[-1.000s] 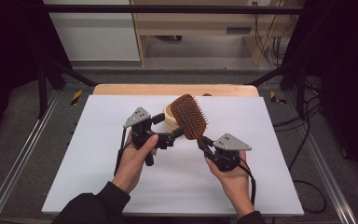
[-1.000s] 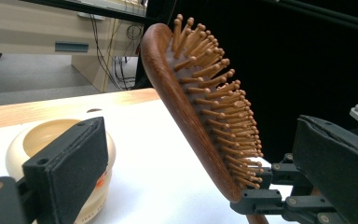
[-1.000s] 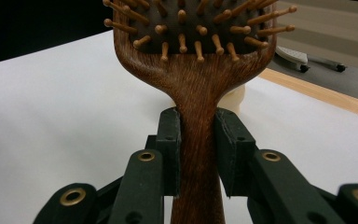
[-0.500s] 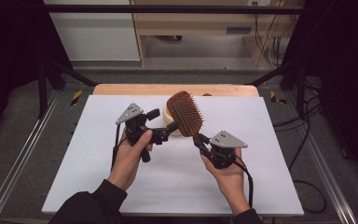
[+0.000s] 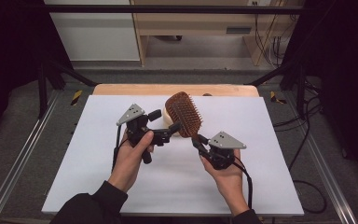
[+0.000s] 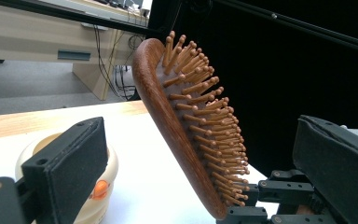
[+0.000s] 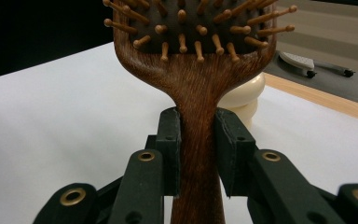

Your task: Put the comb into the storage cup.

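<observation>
A brown wooden hairbrush (image 5: 184, 113) with wooden bristles stands tilted above the white table. My right gripper (image 5: 197, 139) is shut on its handle (image 7: 198, 140), the pads pressing both sides of the neck. The brush head (image 6: 168, 121) rises edge-on in the left gripper view, bristles facing right. My left gripper (image 5: 165, 121) is open, one jaw on each side of the brush head without touching it. A cream jar (image 6: 112, 163) with an orange mark sits on the table behind the left jaw, and the jar (image 7: 247, 95) shows past the handle in the right gripper view.
A white sheet (image 5: 121, 186) covers the table, with a wooden board edge (image 5: 135, 89) along the back. Metal frame rails (image 5: 23, 154) run down both sides. Cables (image 5: 303, 140) trail on the floor at the right.
Both hands and the brush have shifted slightly left. The right gripper's hold on the handle is unchanged.
</observation>
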{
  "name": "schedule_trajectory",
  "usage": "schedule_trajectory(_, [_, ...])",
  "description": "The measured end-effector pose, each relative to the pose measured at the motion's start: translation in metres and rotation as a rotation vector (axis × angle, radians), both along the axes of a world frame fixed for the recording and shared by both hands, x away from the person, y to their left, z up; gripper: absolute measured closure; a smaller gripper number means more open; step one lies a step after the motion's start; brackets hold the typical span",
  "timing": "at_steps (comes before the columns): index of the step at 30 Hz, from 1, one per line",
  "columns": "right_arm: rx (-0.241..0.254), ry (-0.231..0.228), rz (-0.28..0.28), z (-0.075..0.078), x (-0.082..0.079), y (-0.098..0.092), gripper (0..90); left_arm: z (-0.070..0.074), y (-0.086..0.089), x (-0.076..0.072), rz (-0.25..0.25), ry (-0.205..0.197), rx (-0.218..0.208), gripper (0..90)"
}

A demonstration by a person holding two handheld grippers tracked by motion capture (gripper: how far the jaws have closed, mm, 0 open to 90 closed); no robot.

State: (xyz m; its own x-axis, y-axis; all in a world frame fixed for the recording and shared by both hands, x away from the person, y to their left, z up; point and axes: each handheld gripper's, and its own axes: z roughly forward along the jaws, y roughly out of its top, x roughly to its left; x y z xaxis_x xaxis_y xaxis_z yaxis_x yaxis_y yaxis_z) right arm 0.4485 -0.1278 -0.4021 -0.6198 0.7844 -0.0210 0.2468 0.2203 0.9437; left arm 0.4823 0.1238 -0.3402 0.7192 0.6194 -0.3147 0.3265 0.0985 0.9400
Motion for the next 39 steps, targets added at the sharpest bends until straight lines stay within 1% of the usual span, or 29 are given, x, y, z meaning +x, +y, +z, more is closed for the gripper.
schedule_trajectory(6, [0.004, 0.002, 0.007, -0.001, -0.001, 0.004, 72.6, 0.0, -0.001, -0.001, -0.006, -0.001, 0.004, 3.0])
schedule_trajectory(11, [0.001, 0.001, 0.013, -0.001, -0.002, 0.005, 72.6, -0.001, -0.001, -0.001, -0.007, 0.007, -0.004, 3.1])
schedule_trajectory(20, [0.006, -0.014, 0.019, 0.0, -0.003, 0.005, 72.7, -0.003, -0.006, -0.001, -0.015, 0.013, -0.012, 3.0])
schedule_trajectory(25, [0.005, -0.02, 0.025, -0.001, -0.005, 0.007, 72.6, -0.003, -0.006, 0.001, -0.013, 0.028, -0.034, 3.1])
schedule_trajectory(29, [0.003, -0.024, 0.033, -0.001, -0.006, 0.009, 72.6, -0.003, -0.005, 0.006, -0.003, 0.049, -0.058, 3.9])
schedule_trajectory(33, [-0.004, -0.03, 0.047, -0.002, -0.008, 0.013, 72.6, -0.002, -0.003, 0.011, 0.013, 0.072, -0.087, 8.0])
schedule_trajectory(36, [-0.012, -0.033, 0.055, -0.002, -0.009, 0.016, 72.6, -0.002, -0.001, 0.014, 0.035, 0.095, -0.117, 14.8])
schedule_trajectory(39, [-0.023, -0.038, 0.065, -0.003, -0.01, 0.02, 72.6, -0.001, 0.002, 0.016, 0.05, 0.091, -0.117, 19.9])
